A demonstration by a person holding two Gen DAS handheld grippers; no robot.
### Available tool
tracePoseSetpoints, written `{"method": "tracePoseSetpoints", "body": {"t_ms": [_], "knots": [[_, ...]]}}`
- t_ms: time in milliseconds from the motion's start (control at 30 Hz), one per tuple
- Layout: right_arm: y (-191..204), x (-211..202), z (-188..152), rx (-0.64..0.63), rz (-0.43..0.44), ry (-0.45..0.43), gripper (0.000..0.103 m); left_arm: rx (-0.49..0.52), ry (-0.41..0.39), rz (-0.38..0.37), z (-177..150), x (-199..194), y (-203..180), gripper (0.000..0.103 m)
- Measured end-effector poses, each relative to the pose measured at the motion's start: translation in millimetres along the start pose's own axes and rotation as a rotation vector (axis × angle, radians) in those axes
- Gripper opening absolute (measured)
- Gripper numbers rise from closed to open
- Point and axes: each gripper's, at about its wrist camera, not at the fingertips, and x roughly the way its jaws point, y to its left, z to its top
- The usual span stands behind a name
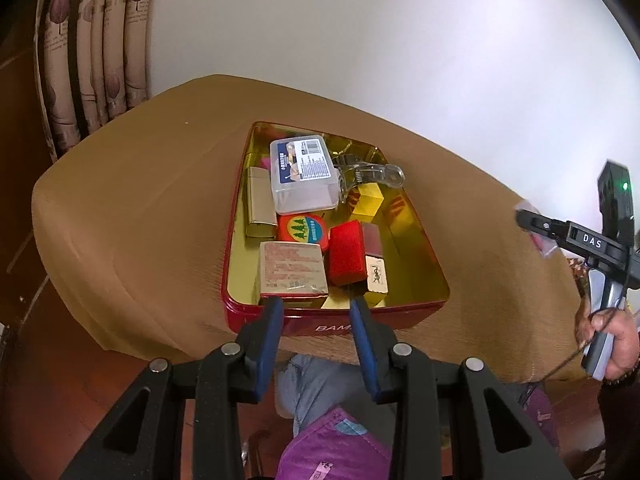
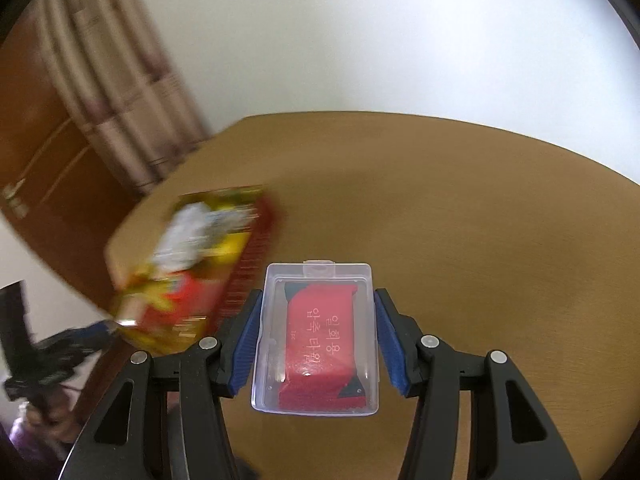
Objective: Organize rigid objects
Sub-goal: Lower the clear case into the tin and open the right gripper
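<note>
A red tin (image 1: 416,236) with a gold inside sits on the round brown table (image 1: 140,184). It holds a clear labelled plastic box (image 1: 302,176), a red box (image 1: 347,258), a tan printed box (image 1: 292,268), yellow blocks (image 1: 370,200), a clear clip (image 1: 372,174) and other small items. My left gripper (image 1: 316,312) is open and empty at the tin's near wall. My right gripper (image 2: 316,340) is shut on a clear plastic case with a red packet inside (image 2: 316,340), held above the table. The tin (image 2: 192,272) appears blurred to its left. The right gripper (image 1: 536,228) also shows at the right edge of the left wrist view.
Curtains (image 1: 96,60) and a wooden door (image 2: 44,128) stand behind the table at the left. A white wall (image 1: 400,40) is beyond. The person's legs in purple and grey clothing (image 1: 332,420) are below the table's near edge.
</note>
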Motion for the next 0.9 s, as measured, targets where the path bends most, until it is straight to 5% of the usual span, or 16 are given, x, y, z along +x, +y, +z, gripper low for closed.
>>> {"method": "tracePoseSetpoints", "body": {"t_ms": [133, 233, 333, 567, 700, 900], "knots": [[64, 38, 7, -0.038, 0.115, 0.06, 0.05, -0.038, 0.002, -0.033, 3, -2, 8, 0.035], [88, 58, 4, -0.064, 0.123, 0.091, 0.05, -0.089, 0.007, -0.072, 7, -4, 18, 0.035], [109, 86, 7, -0.094, 0.095, 0.11, 0.05, -0.099, -0.023, -0.022, 11, -12, 25, 0.04], [111, 117, 6, -0.087, 0.054, 0.118, 0.051, -0.17, -0.099, 0.085, 13, -26, 37, 0.074], [115, 127, 6, -0.089, 0.044, 0.117, 0.052, -0.229, -0.057, 0.011, 11, -18, 46, 0.075], [116, 131, 10, -0.094, 0.024, 0.093, 0.053, -0.236, -0.11, 0.002, 6, -19, 51, 0.075]]}}
